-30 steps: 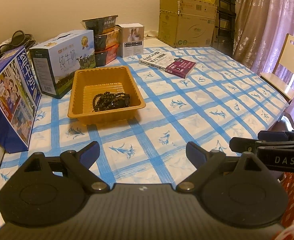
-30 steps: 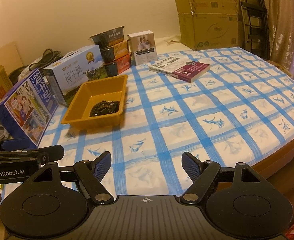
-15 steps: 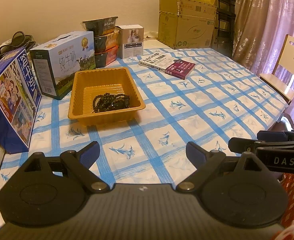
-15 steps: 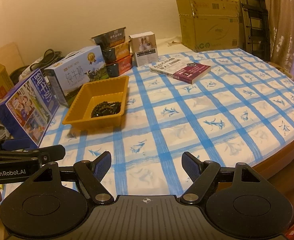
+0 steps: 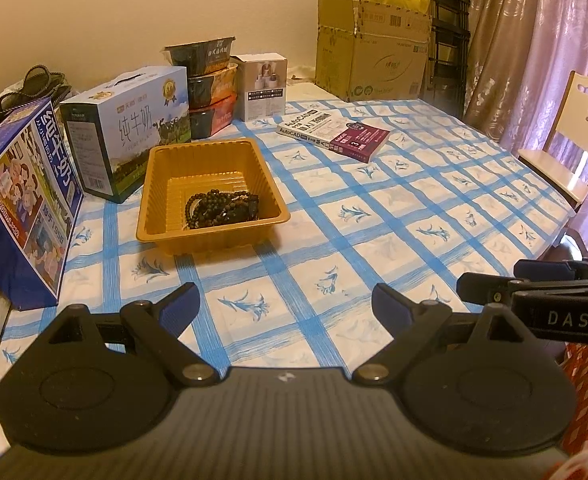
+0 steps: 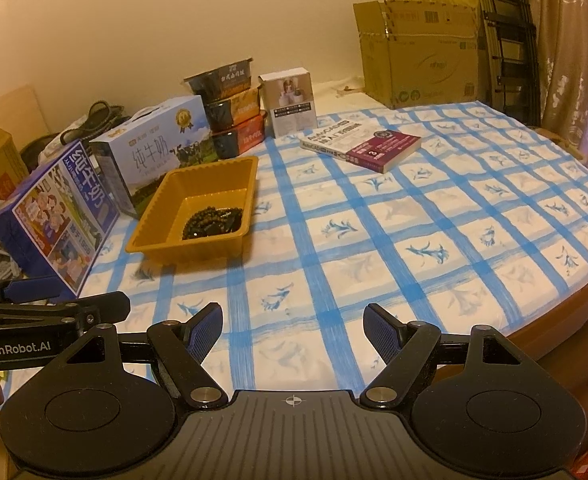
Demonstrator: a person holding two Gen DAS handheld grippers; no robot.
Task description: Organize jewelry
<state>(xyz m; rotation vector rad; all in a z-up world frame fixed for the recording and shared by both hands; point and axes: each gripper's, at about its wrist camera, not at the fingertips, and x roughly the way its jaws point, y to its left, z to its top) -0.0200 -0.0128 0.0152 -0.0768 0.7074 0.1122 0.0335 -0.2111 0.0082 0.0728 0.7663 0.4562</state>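
An orange plastic tray (image 5: 161,216) (image 6: 153,224) sits on the blue-checked tablecloth (image 5: 394,216) left of centre. A heap of dark beaded jewelry (image 5: 219,208) (image 6: 213,222) lies in its near right corner. My left gripper (image 5: 285,308) hovers over the near table edge, well short of the tray, open with nothing between its fingers. My right gripper (image 6: 291,326) stands beside it, also open and empty, with the tray ahead to its left. Each gripper shows at the edge of the other's view.
Two milk cartons (image 5: 125,128) (image 5: 21,200) stand left of the tray. Stacked food containers (image 5: 209,84), a small white box (image 5: 263,84) and a book (image 5: 334,136) lie behind it. A cardboard box (image 5: 370,60) sits at the far edge, a chair (image 5: 566,140) at the right.
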